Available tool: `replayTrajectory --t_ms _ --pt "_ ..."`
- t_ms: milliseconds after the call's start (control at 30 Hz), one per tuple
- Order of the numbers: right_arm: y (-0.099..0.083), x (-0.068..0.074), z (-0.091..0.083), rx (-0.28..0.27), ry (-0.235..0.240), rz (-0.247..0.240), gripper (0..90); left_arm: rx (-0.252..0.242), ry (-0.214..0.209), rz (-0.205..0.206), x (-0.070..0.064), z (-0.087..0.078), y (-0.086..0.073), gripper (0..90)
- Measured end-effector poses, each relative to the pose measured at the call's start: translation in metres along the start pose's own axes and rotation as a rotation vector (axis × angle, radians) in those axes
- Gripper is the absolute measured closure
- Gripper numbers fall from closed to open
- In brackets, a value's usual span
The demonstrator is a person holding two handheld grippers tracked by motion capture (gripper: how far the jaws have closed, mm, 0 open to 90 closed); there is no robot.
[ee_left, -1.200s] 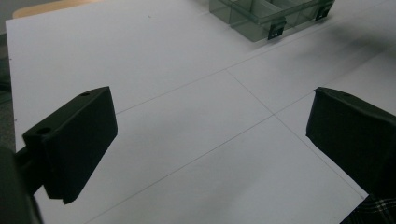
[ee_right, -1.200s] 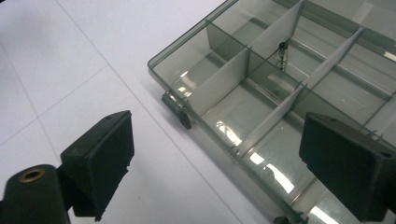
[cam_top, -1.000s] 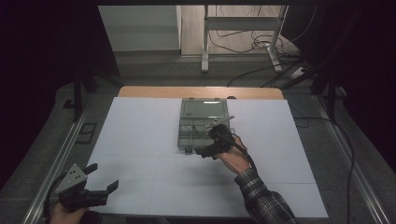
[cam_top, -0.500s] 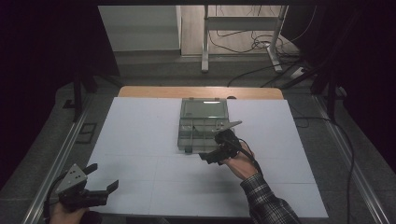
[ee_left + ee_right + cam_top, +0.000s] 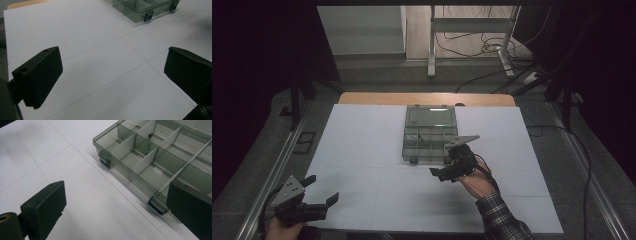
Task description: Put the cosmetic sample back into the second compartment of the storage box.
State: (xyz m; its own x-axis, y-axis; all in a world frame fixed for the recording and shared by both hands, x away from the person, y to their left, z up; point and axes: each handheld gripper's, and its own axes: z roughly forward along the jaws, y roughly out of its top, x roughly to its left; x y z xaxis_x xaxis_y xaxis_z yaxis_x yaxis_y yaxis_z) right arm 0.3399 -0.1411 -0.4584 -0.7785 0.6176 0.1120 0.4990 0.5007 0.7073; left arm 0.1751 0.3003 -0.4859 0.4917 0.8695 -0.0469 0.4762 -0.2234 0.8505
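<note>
**Colours and patterns at the table**

Compartment box (image 5: 430, 135): smoke-grey, see-through plastic with darker grey latches (image 5: 105, 159). Table (image 5: 362, 150): white sheet ruled with thin grey lines; a tan wooden edge (image 5: 427, 98) along the far side. Left gripper (image 5: 319, 204) and right gripper (image 5: 443, 173): black jaws, each topped by a pale grey plate. Sleeve (image 5: 504, 220): dark plaid with light checks. Floor (image 5: 377, 75): grey.
</note>
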Motion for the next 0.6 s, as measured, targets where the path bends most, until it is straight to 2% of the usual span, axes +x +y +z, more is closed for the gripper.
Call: replayTrajectory --t_ms 333,600 --pt "-0.016 -0.001 -0.014 -0.033 -0.026 0.007 0.3 -0.002 -0.002 -0.006 0.000 0.000 0.000 2.2" --pt "-0.027 0.002 -0.024 -0.043 -0.058 -0.016 0.7 -0.003 -0.005 -0.011 0.001 0.000 0.000 2.0"
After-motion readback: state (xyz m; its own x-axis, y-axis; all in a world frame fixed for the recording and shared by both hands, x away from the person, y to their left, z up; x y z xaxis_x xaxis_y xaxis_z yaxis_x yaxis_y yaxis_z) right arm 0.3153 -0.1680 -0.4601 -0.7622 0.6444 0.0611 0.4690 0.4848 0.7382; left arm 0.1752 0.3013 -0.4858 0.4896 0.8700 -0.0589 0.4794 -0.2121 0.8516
